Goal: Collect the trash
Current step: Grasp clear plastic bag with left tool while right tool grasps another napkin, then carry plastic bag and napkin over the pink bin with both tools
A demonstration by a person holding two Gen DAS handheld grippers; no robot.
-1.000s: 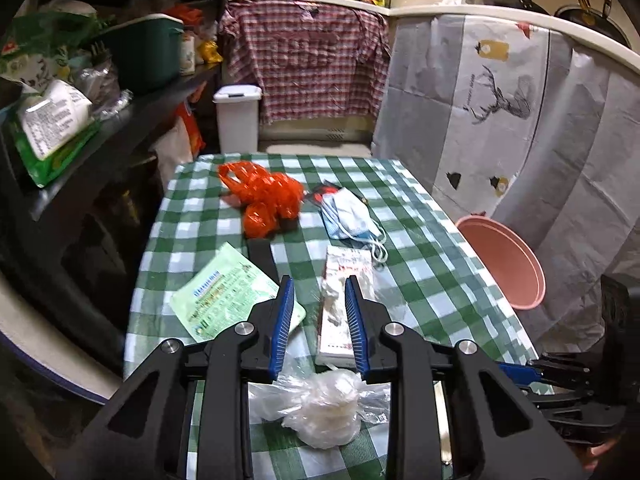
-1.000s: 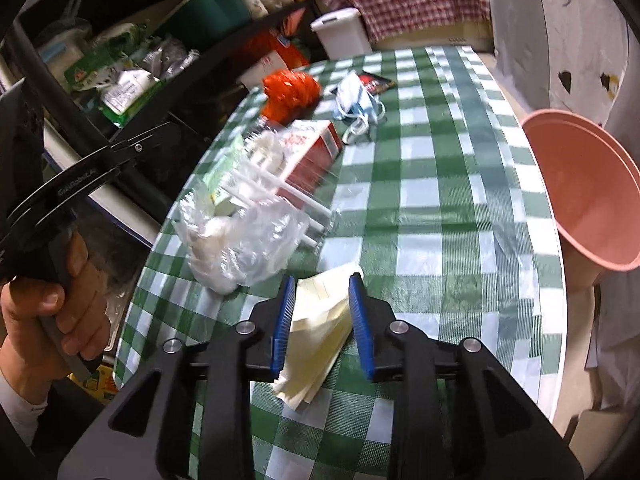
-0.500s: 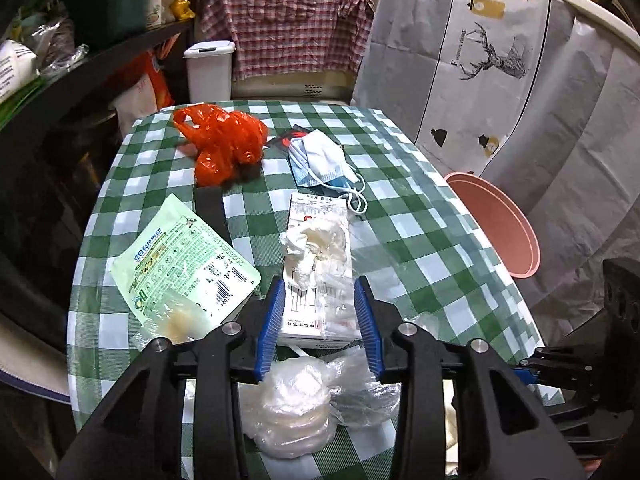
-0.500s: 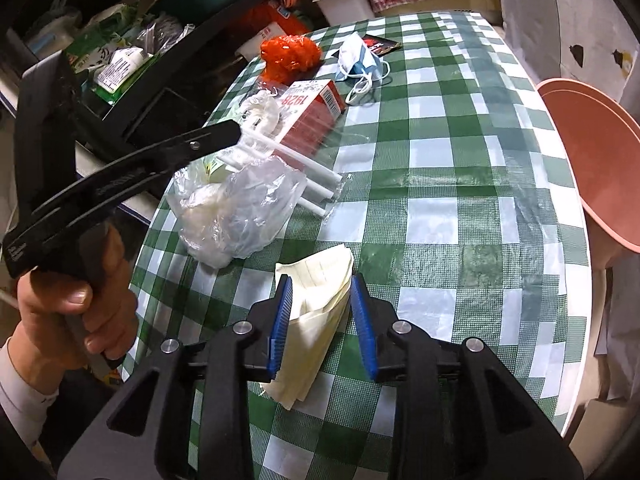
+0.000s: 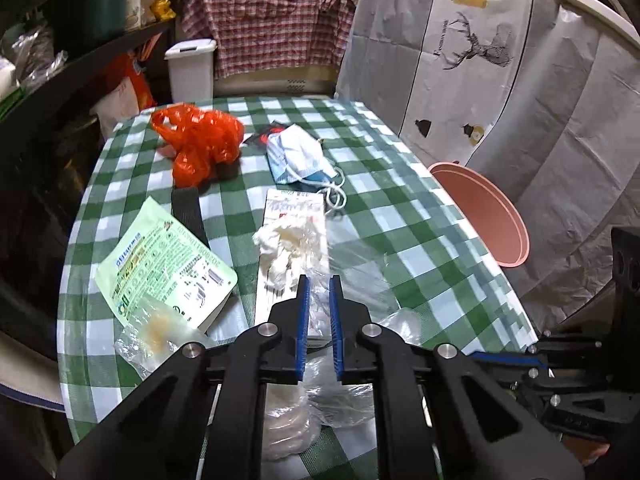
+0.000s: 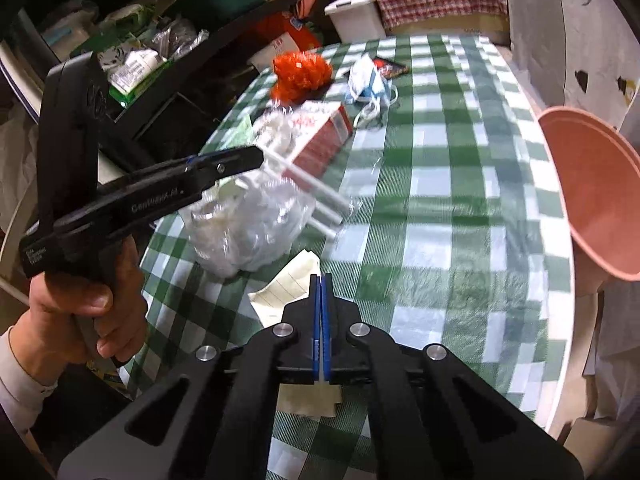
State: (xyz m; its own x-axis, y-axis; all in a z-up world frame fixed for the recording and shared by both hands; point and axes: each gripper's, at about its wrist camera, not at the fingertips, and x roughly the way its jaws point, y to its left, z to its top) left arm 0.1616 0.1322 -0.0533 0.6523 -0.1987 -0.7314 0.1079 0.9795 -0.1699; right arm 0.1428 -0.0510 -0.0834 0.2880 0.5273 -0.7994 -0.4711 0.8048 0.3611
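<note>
Trash lies on a green checked table (image 5: pixel 400 240). My left gripper (image 5: pixel 319 280) hangs over a clear plastic bag (image 5: pixel 292 420); its jaws are closing, with bunched film pinched between the blue pads. From the right wrist view the left gripper (image 6: pixel 256 156) meets the top of that bag (image 6: pixel 248 224), and white tubes (image 6: pixel 316 192) stick out of the bag. My right gripper (image 6: pixel 322 278) is shut on a folded pale yellow paper (image 6: pixel 286 292) near the table's front edge. A hand (image 6: pixel 88 312) holds the left gripper's handle.
Further back lie a white and red carton (image 5: pixel 294 208) topped with crumpled tissue (image 5: pixel 284 240), a green packet (image 5: pixel 164 268), an orange bag (image 5: pixel 200 144) and a face mask (image 5: pixel 298 152). A pink basin (image 5: pixel 484 216) stands off the right edge. Dark shelves (image 6: pixel 172 60) crowd the left.
The left gripper came forward and down over the clear bag, and its jaws narrowed onto the film. The right gripper's jaws went from apart to shut on the yellow paper.
</note>
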